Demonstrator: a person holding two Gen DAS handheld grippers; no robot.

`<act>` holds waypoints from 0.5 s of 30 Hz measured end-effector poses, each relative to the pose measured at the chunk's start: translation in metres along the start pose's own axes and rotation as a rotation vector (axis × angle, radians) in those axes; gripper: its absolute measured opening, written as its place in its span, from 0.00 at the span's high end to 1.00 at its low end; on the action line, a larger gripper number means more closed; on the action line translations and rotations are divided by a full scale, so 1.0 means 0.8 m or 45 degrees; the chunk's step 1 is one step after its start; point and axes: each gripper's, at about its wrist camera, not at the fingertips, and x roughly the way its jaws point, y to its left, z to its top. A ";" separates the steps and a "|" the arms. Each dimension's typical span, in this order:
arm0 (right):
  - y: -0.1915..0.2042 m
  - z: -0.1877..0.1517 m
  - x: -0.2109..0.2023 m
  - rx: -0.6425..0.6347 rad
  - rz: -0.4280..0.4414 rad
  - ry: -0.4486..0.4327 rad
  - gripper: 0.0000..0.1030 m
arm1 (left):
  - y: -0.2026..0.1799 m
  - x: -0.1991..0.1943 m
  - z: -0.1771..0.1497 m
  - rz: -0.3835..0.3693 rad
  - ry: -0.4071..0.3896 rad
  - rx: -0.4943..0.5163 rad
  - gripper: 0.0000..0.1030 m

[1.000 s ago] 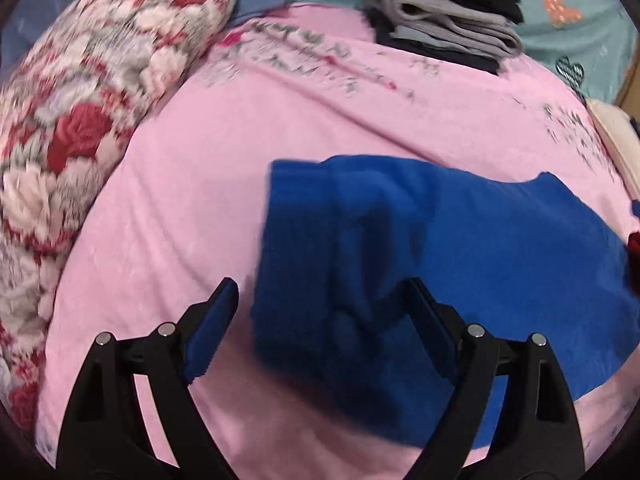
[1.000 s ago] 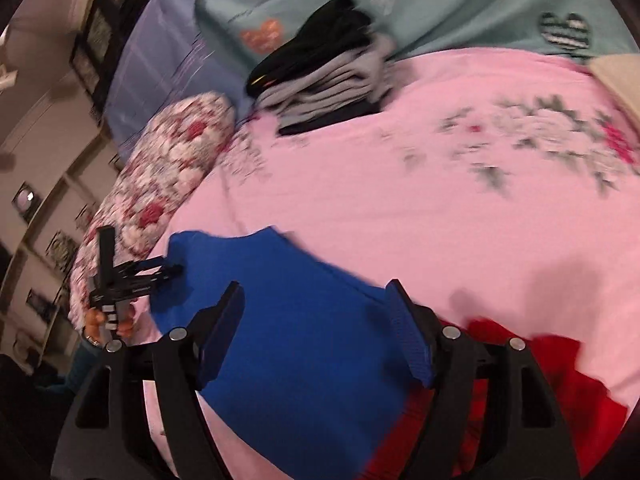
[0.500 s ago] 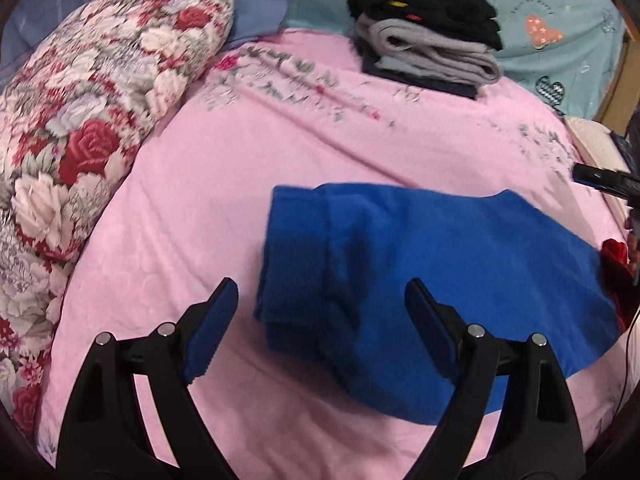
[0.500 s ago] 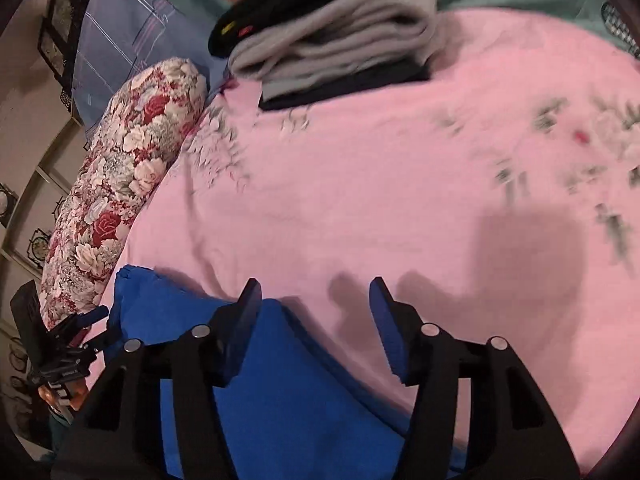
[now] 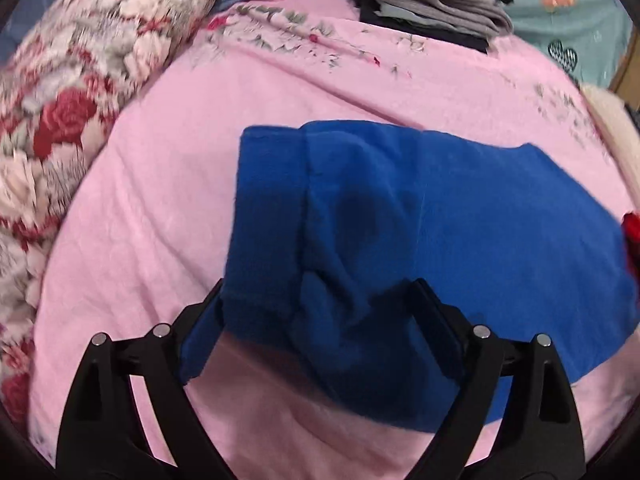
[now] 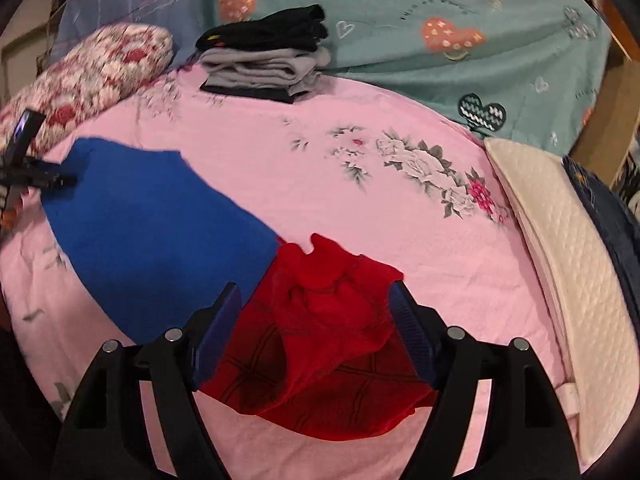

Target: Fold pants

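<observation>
Blue pants (image 5: 460, 216) lie flat on the pink bedspread (image 5: 168, 184), with a rumpled folded cuff end at the left. My left gripper (image 5: 320, 300) is open, its jaws straddling that near cuff end. In the right wrist view the blue pants (image 6: 152, 224) run left, and their red end (image 6: 328, 320) lies bunched between the open jaws of my right gripper (image 6: 316, 308). The left gripper (image 6: 28, 172) shows at the far left edge there.
A stack of folded grey and black clothes (image 6: 264, 64) sits at the far side of the bed. A floral bolster pillow (image 5: 80, 80) lies at the left. A cream quilted pad (image 6: 568, 264) lies at the right. A teal sheet (image 6: 440, 32) is behind.
My left gripper has moved forward over the cuff end of the pants. My right gripper has swung right and now straddles the red end; before, it was over the blue cloth.
</observation>
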 end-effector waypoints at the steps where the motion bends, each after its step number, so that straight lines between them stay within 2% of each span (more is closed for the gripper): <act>1: 0.019 0.004 0.013 -0.083 -0.031 0.021 0.26 | 0.003 -0.004 -0.002 -0.008 -0.006 -0.014 0.13; 3: 0.042 0.012 0.042 -0.217 -0.117 0.074 0.26 | 0.003 -0.011 -0.008 -0.004 -0.019 -0.012 0.13; 4: 0.047 0.013 0.056 -0.257 -0.154 0.100 0.31 | 0.002 -0.015 -0.011 -0.003 -0.027 0.001 0.13; 5: 0.051 0.014 0.072 -0.293 -0.181 0.140 0.40 | 0.001 -0.020 -0.013 -0.003 -0.038 0.012 0.13; 6: 0.049 0.012 0.082 -0.310 -0.186 0.185 0.68 | -0.001 -0.023 -0.012 -0.004 -0.046 0.020 0.13; 7: 0.043 0.010 0.086 -0.298 -0.177 0.217 0.86 | -0.002 -0.027 -0.012 -0.007 -0.056 0.025 0.13; 10: -0.003 0.003 0.062 -0.096 -0.150 0.174 0.86 | -0.003 -0.031 -0.004 -0.025 -0.070 0.024 0.13; 14: -0.113 -0.032 -0.001 0.464 -0.020 0.034 0.85 | -0.014 -0.031 0.002 -0.034 -0.074 0.042 0.12; 15: -0.144 -0.051 -0.015 0.626 0.017 0.000 0.78 | -0.016 -0.032 0.003 -0.035 -0.077 0.046 0.12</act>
